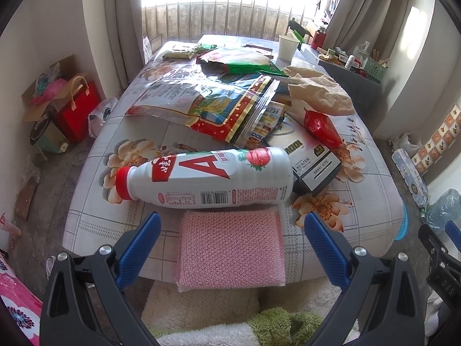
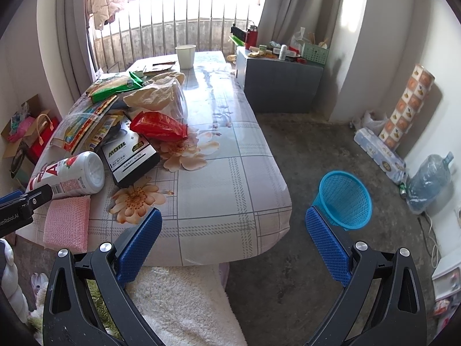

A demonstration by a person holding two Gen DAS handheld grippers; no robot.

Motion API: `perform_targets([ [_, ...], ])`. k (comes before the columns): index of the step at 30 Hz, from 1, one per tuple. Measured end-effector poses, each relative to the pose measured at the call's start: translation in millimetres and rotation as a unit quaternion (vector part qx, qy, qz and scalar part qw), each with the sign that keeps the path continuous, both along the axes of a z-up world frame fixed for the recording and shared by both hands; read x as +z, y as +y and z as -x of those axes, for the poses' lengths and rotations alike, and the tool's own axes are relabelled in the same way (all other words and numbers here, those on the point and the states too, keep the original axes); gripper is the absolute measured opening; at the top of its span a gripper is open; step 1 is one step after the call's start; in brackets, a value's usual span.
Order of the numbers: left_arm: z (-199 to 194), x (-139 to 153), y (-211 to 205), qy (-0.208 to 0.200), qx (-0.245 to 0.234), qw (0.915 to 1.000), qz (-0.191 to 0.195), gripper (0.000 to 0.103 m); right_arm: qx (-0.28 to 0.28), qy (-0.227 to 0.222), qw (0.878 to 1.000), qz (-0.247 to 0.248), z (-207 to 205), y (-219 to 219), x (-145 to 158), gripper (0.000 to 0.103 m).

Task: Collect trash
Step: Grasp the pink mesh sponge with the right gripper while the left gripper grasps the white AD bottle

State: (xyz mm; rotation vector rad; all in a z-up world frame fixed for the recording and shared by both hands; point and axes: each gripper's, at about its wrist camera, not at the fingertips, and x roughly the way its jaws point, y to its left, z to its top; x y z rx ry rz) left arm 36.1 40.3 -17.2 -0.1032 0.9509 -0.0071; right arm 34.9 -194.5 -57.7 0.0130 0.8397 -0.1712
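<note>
A white drink bottle (image 1: 207, 177) with a red cap lies on its side on the low table (image 1: 360, 201). Just in front of it a pink sponge (image 1: 230, 248) overhangs the near edge. My left gripper (image 1: 232, 248) is open, its blue fingers on either side of the sponge without touching it. Behind the bottle lie a black-and-white box (image 1: 314, 167), a red wrapper (image 1: 321, 128), a large clear rice bag (image 1: 207, 101) and crumpled brown paper (image 1: 319, 89). My right gripper (image 2: 233, 242) is open and empty over the table's right corner. A blue basket (image 2: 344, 199) stands on the floor.
A paper cup (image 2: 185, 56) stands at the table's far end. A grey cabinet (image 2: 279, 83) with clutter is at the back right. A water jug (image 2: 429, 184) and a roll (image 2: 406, 109) line the right wall. Red bags (image 1: 77, 109) sit left. A white rug (image 2: 178, 302) lies below.
</note>
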Motion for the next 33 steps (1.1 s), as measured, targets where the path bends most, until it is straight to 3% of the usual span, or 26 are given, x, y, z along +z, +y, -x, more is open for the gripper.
perform_targets([
  [5, -20.9, 9.3, 39.3, -0.034, -0.012, 0.9982, 0.048, 0.097, 0.001, -0.017, 1.0, -0.02, -23.6, 12.7, 5.4, 0.095],
  [11, -45.1, 27.9, 97.0, -0.126, -0.01, 0.9875, 0.093, 0.097, 0.028, -0.059, 0.996, -0.064, -50.2, 32.2, 14.3, 0.095],
  [15, -62.7, 26.0, 138.2, -0.114, 0.031, 0.9824, 0.145, 0.097, 0.081, -0.07, 0.991, -0.075, -62.3, 55.2, 19.1, 0.095],
  [18, -68.2, 22.5, 161.7, -0.108, 0.059, 0.9792, 0.161, 0.097, 0.17, -0.061, 0.98, -0.081, -64.1, 83.2, 19.4, 0.095],
  [21, -64.3, 17.1, 172.4, -0.105, 0.069, 0.9791, 0.16, 0.097, 0.277, -0.021, 0.957, -0.086, -60.9, 116.9, 12.2, 0.095],
  [26, -41.0, 2.8, 182.4, -0.088, 0.066, 0.9797, 0.168, 0.097, 0.43, 0.046, 0.898, -0.078, -43.4, 161.9, -10.2, 0.095],
  [29, -27.0, -5.9, 185.5, -0.078, 0.072, 0.9813, 0.161, 0.096, 0.513, 0.059, 0.855, -0.043, -32.4, 188.2, -22.2, 0.095],
  [33, -11.0, -13.4, 191.8, -0.071, 0.093, 0.9781, 0.172, 0.094, 0.581, 0.063, 0.811, 0.016, -31.9, 214.1, -40.2, 0.095],
])
